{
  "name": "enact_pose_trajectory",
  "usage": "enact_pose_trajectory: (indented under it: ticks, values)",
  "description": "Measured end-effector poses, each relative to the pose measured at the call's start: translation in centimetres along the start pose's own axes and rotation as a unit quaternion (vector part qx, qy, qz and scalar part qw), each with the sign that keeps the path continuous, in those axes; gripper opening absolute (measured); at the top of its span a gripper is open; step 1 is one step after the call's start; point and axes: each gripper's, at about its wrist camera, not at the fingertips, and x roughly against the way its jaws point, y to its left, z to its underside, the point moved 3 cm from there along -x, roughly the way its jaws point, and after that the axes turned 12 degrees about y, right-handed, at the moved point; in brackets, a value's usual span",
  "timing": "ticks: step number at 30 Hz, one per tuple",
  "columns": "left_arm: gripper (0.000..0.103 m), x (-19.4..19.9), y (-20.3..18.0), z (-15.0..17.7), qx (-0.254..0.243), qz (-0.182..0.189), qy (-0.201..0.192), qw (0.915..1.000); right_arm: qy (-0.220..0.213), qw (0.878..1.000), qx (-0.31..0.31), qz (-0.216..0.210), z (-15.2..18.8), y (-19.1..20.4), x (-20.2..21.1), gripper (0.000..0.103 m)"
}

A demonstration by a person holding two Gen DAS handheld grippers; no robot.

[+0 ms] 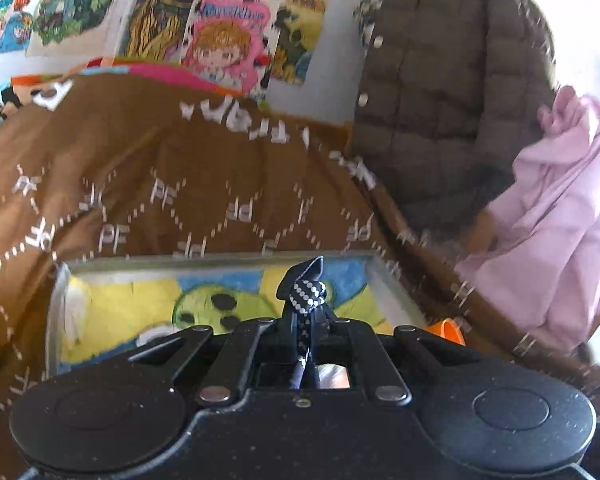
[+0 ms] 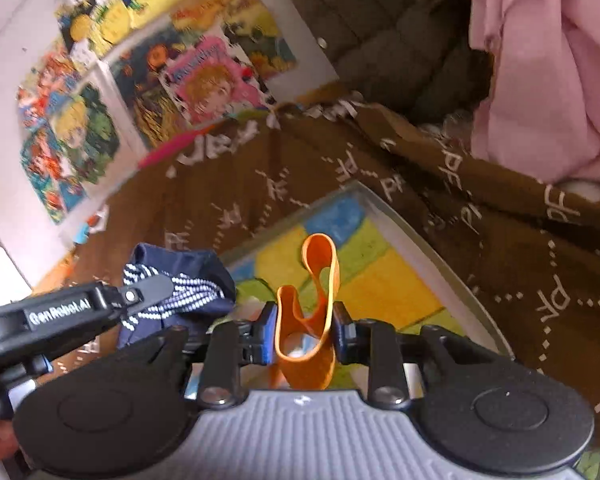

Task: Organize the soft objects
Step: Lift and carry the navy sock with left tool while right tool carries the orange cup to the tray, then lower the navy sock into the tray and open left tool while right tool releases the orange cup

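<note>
The navy sock [image 1: 305,296] is pinched tight in the left gripper [image 1: 306,320]; the right gripper [image 2: 305,332] is closed on an orange band [image 2: 314,300], both above the colourful tray [image 2: 440,252].

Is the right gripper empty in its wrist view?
No, the right gripper is shut on an orange band that loops up from between its fingers, above the colorful tray.

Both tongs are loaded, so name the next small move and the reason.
Probably lower the right tongs and release the orange band into the tray, since it hangs right over the colourful liner; the left tongs grip the navy cloth beside it.
</note>
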Motion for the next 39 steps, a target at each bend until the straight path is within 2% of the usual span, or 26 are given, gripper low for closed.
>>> enact_pose_trajectory:
  ticks: [3,6,17,20,24,26,33,39]
  values:
    - [0.005,-1.2,0.5,1.2,0.011,-0.01,0.022,0.9996,0.012,1.0,0.002,0.005,0.3,0.0,-0.4,0.036]
    - [0.007,-1.9,1.4,1.9,0.042,0.001,0.044,0.9982,0.017,1.0,-0.003,0.004,0.5,0.0,-0.5,0.042]
    - [0.018,-1.7,1.4,2.7,0.046,-0.014,0.052,0.9975,0.021,0.999,-0.022,0.012,0.6,-0.8,-0.2,0.058]
    - [0.028,-1.0,1.4,2.9,0.042,-0.016,0.048,0.9978,0.021,0.999,-0.026,0.007,0.4,-1.0,0.2,0.059]
    - [0.039,0.0,1.2,3.1,0.034,-0.021,0.045,0.9982,0.019,0.999,-0.033,-0.009,0.2,-1.0,1.2,0.072]
    - [0.05,0.6,1.2,3.3,0.037,-0.021,0.042,0.9982,0.017,0.999,-0.031,-0.01,0.2,-0.7,1.7,0.076]
    - [0.066,3.9,1.0,3.9,0.039,-0.028,0.031,0.9984,0.012,0.997,-0.052,-0.052,0.0,-0.1,4.5,0.089]
    - [0.075,8.0,1.2,4.1,0.052,-0.032,0.01,0.9981,-0.006,0.997,-0.04,-0.061,-0.1,1.4,8.9,0.097]
